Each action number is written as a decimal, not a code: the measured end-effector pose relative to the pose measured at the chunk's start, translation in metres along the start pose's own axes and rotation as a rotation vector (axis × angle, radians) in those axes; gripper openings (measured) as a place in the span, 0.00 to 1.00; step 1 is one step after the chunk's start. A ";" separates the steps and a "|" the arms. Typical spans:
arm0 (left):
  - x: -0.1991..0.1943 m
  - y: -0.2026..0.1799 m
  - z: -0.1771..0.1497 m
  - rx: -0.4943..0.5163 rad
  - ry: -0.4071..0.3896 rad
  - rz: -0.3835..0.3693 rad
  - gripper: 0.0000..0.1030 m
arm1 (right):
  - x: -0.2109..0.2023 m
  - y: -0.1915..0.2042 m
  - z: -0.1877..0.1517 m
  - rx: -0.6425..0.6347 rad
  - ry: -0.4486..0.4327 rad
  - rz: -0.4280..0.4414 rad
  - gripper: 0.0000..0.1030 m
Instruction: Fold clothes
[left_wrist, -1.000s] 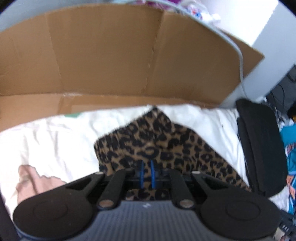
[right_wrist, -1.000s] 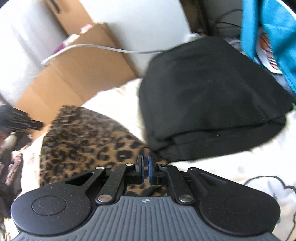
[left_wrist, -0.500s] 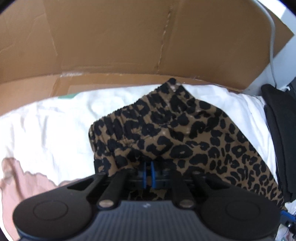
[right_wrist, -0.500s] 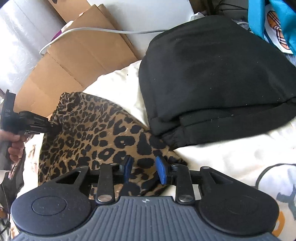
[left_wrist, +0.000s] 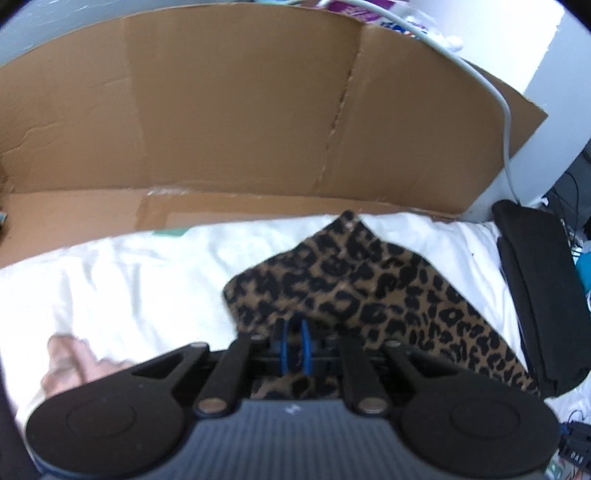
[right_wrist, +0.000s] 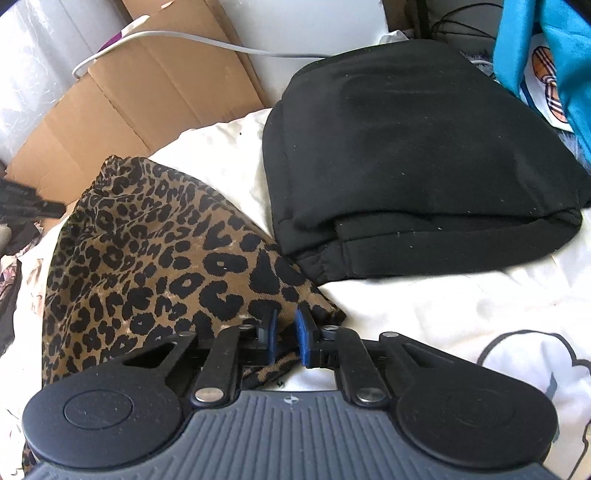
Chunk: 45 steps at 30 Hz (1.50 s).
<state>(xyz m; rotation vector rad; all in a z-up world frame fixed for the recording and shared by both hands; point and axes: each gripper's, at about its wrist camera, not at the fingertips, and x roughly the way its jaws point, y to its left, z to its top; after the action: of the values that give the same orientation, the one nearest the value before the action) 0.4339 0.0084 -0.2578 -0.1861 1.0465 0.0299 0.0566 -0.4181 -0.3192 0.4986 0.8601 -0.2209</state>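
A leopard-print garment lies on the white bedsheet, running from the cardboard side toward me. My left gripper is shut on its near-left edge, with a fold of cloth pinched between the blue pads. In the right wrist view the same garment spreads to the left. My right gripper sits at its near corner; the jaws are closing, a narrow gap still shows, and the cloth's edge lies between the pads. The left gripper's tip shows at the far left edge.
A folded black garment lies just right of the leopard cloth, touching it. Flattened cardboard stands behind the bed, with a grey cable over it. Blue clothing hangs at the far right. Something pink lies at the near left.
The right jaws went from shut to wide apart, then narrowed over the garment's corner. The left gripper pushed toward the cardboard with the cloth, then drew back, still shut on it.
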 end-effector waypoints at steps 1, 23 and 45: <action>-0.003 0.003 -0.005 0.001 0.009 -0.003 0.08 | -0.002 -0.001 0.000 0.008 0.000 0.003 0.17; -0.072 0.026 -0.144 0.027 0.244 -0.108 0.11 | -0.015 -0.022 -0.023 0.218 0.076 0.179 0.40; -0.084 0.040 -0.262 0.240 0.226 -0.370 0.23 | -0.009 0.008 -0.016 0.158 0.137 0.110 0.49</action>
<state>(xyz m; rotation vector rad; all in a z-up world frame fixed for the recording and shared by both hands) 0.1625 0.0089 -0.3184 -0.1647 1.2159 -0.4581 0.0431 -0.4033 -0.3189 0.7128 0.9496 -0.1551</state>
